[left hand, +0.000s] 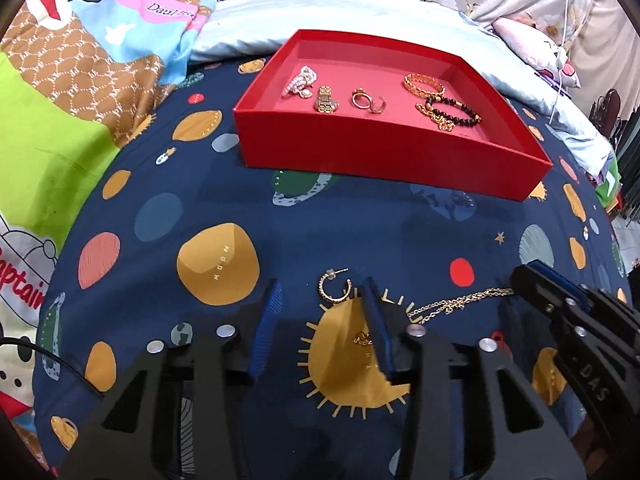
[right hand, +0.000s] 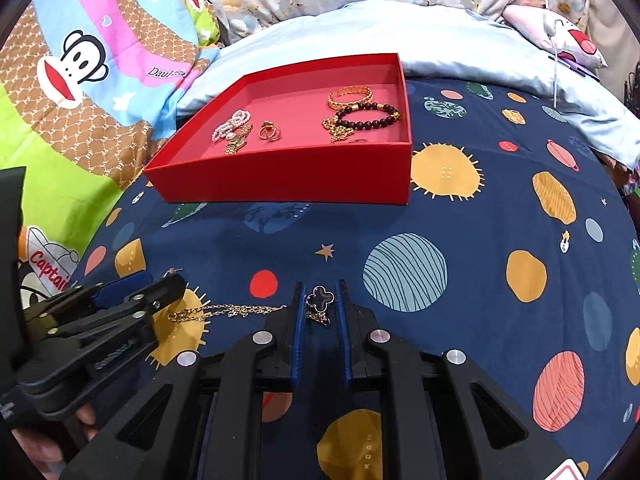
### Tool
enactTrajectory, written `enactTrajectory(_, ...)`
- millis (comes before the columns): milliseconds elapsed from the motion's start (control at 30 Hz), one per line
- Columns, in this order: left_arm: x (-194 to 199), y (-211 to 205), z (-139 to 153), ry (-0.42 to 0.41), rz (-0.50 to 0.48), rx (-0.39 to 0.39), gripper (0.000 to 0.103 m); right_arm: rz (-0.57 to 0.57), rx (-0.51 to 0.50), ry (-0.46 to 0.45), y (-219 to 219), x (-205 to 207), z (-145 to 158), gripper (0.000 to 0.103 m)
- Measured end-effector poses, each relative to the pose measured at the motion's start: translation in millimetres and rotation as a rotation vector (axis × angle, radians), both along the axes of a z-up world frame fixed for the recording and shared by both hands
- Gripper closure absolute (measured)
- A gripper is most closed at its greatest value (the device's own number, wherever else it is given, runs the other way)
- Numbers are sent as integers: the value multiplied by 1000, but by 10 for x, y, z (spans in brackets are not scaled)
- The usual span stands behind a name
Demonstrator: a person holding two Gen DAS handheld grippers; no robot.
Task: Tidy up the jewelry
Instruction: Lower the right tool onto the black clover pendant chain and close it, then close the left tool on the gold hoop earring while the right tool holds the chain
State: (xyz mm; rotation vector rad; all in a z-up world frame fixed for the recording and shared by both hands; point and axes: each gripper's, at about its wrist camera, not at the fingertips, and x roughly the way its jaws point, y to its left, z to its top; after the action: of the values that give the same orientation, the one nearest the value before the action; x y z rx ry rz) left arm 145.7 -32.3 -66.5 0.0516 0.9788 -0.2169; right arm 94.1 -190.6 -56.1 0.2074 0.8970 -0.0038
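On the bed w/ the space blanket, the left tool is open, nothing held. A small gold hoop earring lies just by its right finger, prob. next to go. A gold necklace stretches across the blanket btw. both tools. The right tool sits around the necklace's black clover charm, fingers close but with gaps, so not squeezing yet, I think. Behind, the red box holds pearls, rings, bracelets, so loose pieces likely go there too.
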Motion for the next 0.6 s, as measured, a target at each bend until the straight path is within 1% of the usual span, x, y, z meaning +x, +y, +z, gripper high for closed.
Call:
enactTrajectory(67, -2, 4, 3, -3, 1, 2, 68, 2, 7, -2, 2, 6, 3, 90)
enactTrajectory(133, 1, 8, 3, -7, 2, 7, 75, 4, 13, -4, 4, 11, 8, 90)
enactTrajectory(167, 2, 12, 3, -7, -1, 9, 82, 4, 15, -6, 7, 11, 13, 90)
enactTrajectory(200, 0, 14, 2, -8, -3, 11, 86, 5, 17, -7, 9, 7, 19, 90)
enactTrajectory(400, -2, 39, 23, -4, -7, -4, 87, 5, 21, -28, 7, -34, 107, 90)
enactTrajectory(500, -32, 69, 91, -13, -8, -18, 87, 5, 24, -49, -4, -73, 203, 90)
enactTrajectory(600, -56, 108, 218, -27, -8, -40, 87, 4, 30, -78, -22, -104, 333, 90)
